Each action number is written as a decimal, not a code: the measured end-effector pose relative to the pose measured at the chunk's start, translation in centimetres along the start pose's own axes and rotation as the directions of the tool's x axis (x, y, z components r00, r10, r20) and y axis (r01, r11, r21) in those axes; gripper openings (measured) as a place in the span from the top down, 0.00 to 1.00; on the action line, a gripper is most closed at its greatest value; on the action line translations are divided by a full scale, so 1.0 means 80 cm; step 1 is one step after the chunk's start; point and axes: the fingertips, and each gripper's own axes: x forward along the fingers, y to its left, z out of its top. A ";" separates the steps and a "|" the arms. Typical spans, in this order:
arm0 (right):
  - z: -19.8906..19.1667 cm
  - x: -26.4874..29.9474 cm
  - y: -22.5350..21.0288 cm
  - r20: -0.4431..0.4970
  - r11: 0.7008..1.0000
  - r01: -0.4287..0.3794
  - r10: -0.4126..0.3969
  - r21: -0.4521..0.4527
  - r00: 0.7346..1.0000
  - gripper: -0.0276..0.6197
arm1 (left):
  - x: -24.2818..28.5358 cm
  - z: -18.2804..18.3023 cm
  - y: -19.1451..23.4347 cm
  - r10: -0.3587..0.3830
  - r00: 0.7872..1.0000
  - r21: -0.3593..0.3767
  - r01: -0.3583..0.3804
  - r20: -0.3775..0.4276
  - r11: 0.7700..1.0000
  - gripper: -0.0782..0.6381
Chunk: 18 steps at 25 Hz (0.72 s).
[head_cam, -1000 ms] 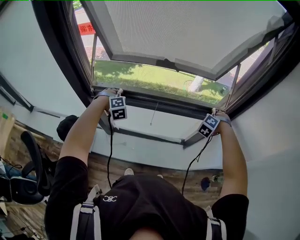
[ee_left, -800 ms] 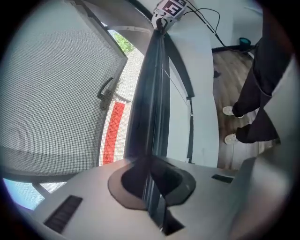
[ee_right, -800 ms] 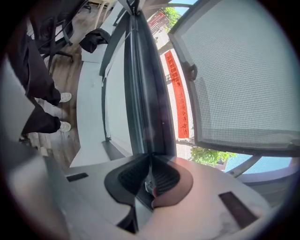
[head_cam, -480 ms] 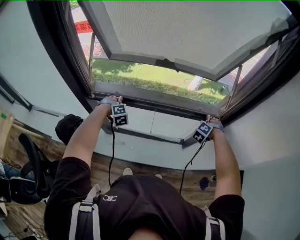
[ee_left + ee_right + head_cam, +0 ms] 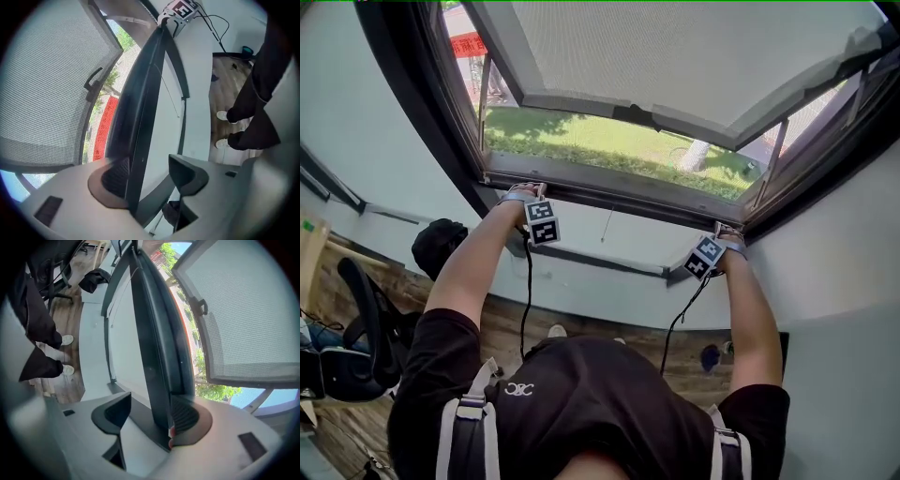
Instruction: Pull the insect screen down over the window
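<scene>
jaws opening on my left gripper [image 5: 150,176] and right gripper [image 5: 150,416], nothing clamped
long dark metal screen bar [image 5: 138,136] sits between both pairs, low against the black window frame [image 5: 609,195]. pull looks done to me, only backing out left

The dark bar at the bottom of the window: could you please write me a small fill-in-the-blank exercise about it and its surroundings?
1. The dark bar stands ____ the opening jaws of the left gripper.
2. The right gripper, jaws opening too, straddles the bar near its ____ end.
3. Outside, under the mesh panel, the ground is green ____.
4. The person's shoes stand on a ____ floor.
Missing words: between; right; grass; wooden.
</scene>
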 end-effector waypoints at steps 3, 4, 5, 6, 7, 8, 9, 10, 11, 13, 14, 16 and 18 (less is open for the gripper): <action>0.000 -0.001 -0.001 -0.002 1.000 0.013 -0.013 0.007 1.000 0.54 | 0.002 0.003 0.007 0.043 0.999 -0.027 -0.043 0.021 0.999 0.52; 0.002 -0.002 -0.001 0.006 1.000 0.019 -0.020 0.022 1.000 0.53 | 0.002 0.004 0.014 0.080 0.996 -0.048 -0.078 0.038 0.996 0.55; 0.004 -0.002 -0.002 0.018 0.999 0.029 -0.030 0.044 0.999 0.53 | 0.002 0.005 0.025 0.120 0.991 -0.074 -0.116 0.054 0.991 0.64; 0.008 -0.002 -0.006 0.030 0.996 0.041 -0.043 0.076 0.999 0.53 | 0.001 0.005 0.035 0.147 0.987 -0.108 -0.140 0.062 0.984 0.79; 0.011 -0.001 -0.011 0.041 0.992 0.052 -0.057 0.114 0.998 0.54 | 0.000 0.005 0.042 0.158 0.986 -0.142 -0.148 0.056 0.979 0.78; 0.014 0.000 -0.014 0.048 0.986 0.061 -0.069 0.154 0.996 0.54 | -0.001 0.004 0.044 0.161 0.986 -0.166 -0.153 0.039 0.974 0.78; 0.014 0.001 -0.016 0.050 0.980 0.070 -0.080 0.184 0.995 0.53 | -0.003 0.003 0.043 0.170 0.985 -0.174 -0.164 0.024 0.971 0.78; 0.014 0.001 -0.016 0.048 0.976 0.078 -0.090 0.201 0.995 0.51 | -0.005 0.002 0.043 0.186 0.982 -0.173 -0.181 0.018 0.968 0.78; 0.013 0.000 -0.017 0.045 0.975 0.087 -0.098 0.203 0.994 0.50 | -0.007 0.002 0.044 0.202 0.979 -0.171 -0.196 0.022 0.966 0.78; 0.013 -0.004 -0.025 0.046 0.976 0.117 -0.128 0.185 0.991 0.50 | -0.012 0.005 0.050 0.234 0.972 -0.154 -0.225 0.036 0.962 0.75; 0.015 -0.007 -0.032 0.052 0.975 0.136 -0.147 0.174 0.988 0.41 | -0.015 0.007 0.055 0.251 0.967 -0.124 -0.245 0.038 0.962 0.61; 0.018 -0.010 -0.040 0.059 0.979 0.139 -0.150 0.150 0.987 0.40 | -0.023 0.008 0.059 0.236 0.971 -0.064 -0.234 0.031 0.970 0.62; 0.015 -0.013 -0.042 0.058 0.989 0.108 -0.114 0.097 0.992 0.44 | -0.027 0.008 0.057 0.169 0.985 -0.042 -0.168 0.028 0.985 0.63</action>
